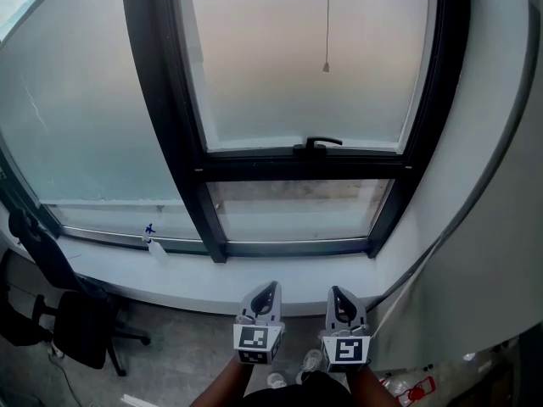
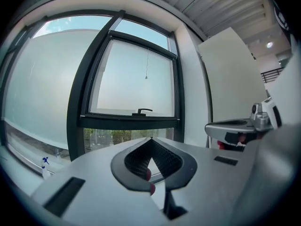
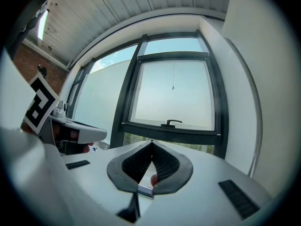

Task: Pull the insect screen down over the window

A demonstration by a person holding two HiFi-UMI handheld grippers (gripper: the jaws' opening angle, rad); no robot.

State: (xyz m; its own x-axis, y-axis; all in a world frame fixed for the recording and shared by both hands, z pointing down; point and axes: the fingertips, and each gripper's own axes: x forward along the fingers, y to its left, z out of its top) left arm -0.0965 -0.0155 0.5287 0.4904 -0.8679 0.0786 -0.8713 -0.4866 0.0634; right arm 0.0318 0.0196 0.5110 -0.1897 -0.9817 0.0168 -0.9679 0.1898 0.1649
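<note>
Head view: black-framed hazy window [image 1: 271, 75], thin cord [image 1: 327, 24], curved white sill [image 1: 127, 271]

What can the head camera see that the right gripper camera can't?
Only the head view shows the black office chair on the floor and the person's arms. Only the right gripper view shows the slatted ceiling and a brick wall. Both show the window handle, the hanging pull cord, and the left gripper and right gripper, both shut and empty.
</note>
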